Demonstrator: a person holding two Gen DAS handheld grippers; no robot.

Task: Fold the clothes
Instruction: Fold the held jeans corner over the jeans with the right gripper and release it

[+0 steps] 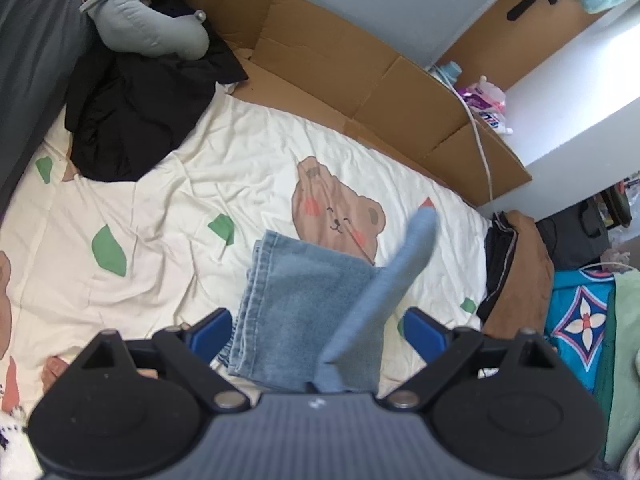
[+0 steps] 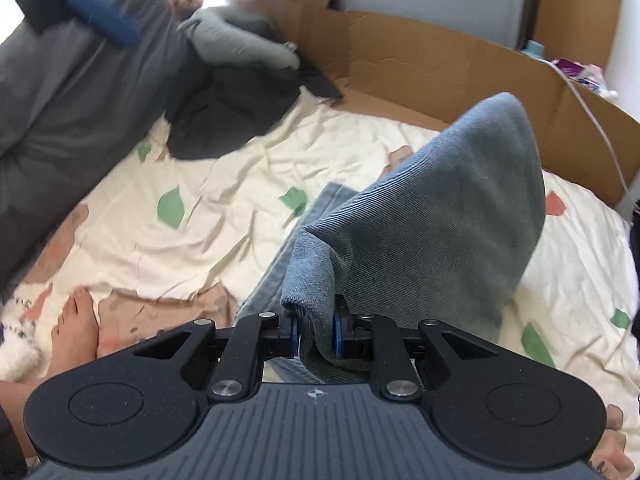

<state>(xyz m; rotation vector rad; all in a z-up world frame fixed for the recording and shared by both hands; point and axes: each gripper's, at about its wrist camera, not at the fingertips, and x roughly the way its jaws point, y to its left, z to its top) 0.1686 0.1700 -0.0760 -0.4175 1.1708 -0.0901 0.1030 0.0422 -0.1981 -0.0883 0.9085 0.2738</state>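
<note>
A pair of light blue jeans [image 1: 304,304] lies partly folded on a cream bedsheet [image 1: 168,200] printed with bears and green leaves. My left gripper [image 1: 318,336] is open, its blue pads wide apart on either side of the denim, gripping nothing. A raised flap of the jeans [image 1: 396,276] slants up across that view. In the right wrist view my right gripper [image 2: 316,334] is shut on an edge of the jeans [image 2: 432,216], and the lifted cloth bulges up and to the right. More denim [image 2: 280,264] lies flat beneath it.
Dark clothes [image 1: 136,120] and a grey neck pillow [image 1: 148,20] lie at the far left of the bed. Flattened cardboard [image 1: 360,92] lines the far side. A dark and brown pile [image 1: 516,276] sits at the right edge. A bare foot [image 2: 76,332] rests on the sheet, lower left.
</note>
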